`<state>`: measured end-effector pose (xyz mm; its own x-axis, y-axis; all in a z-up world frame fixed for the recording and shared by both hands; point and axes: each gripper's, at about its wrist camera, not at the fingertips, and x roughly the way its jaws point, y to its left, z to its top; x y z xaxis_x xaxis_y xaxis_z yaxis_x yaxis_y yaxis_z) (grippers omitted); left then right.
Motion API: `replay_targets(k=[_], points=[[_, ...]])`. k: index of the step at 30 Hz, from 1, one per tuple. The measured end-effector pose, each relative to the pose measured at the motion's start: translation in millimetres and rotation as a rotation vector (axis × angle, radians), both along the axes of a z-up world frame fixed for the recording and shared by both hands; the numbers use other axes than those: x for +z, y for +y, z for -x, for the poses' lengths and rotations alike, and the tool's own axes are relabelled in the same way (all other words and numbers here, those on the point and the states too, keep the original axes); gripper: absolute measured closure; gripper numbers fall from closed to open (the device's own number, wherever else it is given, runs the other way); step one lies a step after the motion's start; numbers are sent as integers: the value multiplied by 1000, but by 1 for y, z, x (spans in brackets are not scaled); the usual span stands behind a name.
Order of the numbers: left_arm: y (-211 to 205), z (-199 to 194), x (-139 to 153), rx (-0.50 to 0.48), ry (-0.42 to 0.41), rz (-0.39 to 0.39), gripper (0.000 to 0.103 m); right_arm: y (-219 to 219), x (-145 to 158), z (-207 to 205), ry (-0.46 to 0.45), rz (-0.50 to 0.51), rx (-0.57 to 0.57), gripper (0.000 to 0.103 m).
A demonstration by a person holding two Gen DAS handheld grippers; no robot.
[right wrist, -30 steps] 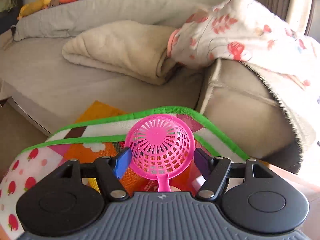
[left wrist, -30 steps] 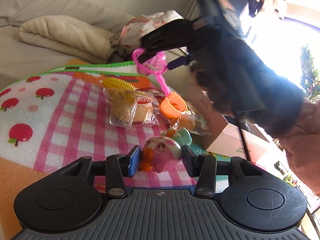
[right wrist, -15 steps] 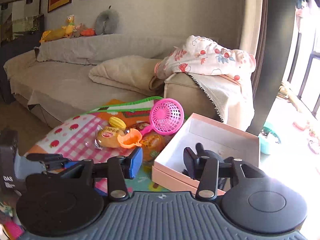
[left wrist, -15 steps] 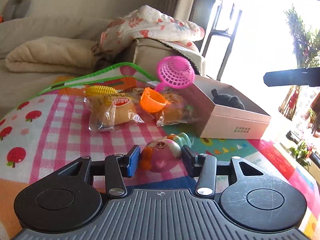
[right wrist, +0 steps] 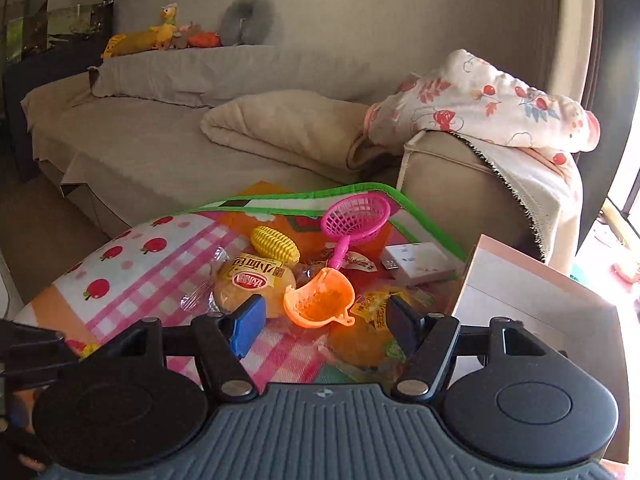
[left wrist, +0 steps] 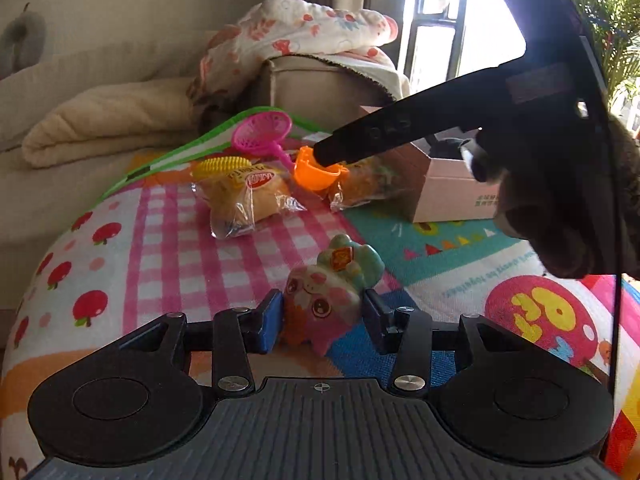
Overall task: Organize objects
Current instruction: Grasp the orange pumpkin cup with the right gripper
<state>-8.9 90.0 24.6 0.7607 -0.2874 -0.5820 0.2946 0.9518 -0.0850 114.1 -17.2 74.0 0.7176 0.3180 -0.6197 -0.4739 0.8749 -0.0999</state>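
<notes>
While most of the clutter sits outside the box (right wrist: 532, 300), we judge the tidying barely begun. Our left gripper (left wrist: 320, 316) is clamped on the toy (left wrist: 332, 296), which is well short of the box. Our right gripper (right wrist: 322, 322) has just been opening; its fingers stand apart, empty, above the orange cup (right wrist: 318, 302) beside the box. Two buns (left wrist: 246, 200), the corn (right wrist: 275, 244) and the pink sieve (right wrist: 356, 216) lie farther from the box.

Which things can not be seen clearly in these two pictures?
- Inside of the pink cardboard box: right wrist view, cut off by the edge.
- Dark object in the box: left wrist view, right gripper covers it.
- Second wrapped bun: right wrist view, fingers cover it.
</notes>
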Motion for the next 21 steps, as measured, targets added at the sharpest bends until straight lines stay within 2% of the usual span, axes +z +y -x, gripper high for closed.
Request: replay_targets(k=[3,5,6,11,14,18,21], points=[[3,0,-1,13,8,24,54,10,-20,-31,73,13,-43,35],[3,-1,-2,22,11,38,54,5,-17,-30,78,-7,-51,50],[3,-1,-2,23,8,38,54,-1,-12,-25,88,-31,-42,50],[0,-3,-3,41,-1,46,54,-35,14,38,50,-32,32,50],[-2,-1,-1,46,0,49,56,-67,20,81,37,-17,45,50],[-11,9,6,-20,-8,55,57,-109,13,128,18,36,-22,50],[-31,18,18,-108,-28,44,58,-136,1,157,-5,88,-94,50]])
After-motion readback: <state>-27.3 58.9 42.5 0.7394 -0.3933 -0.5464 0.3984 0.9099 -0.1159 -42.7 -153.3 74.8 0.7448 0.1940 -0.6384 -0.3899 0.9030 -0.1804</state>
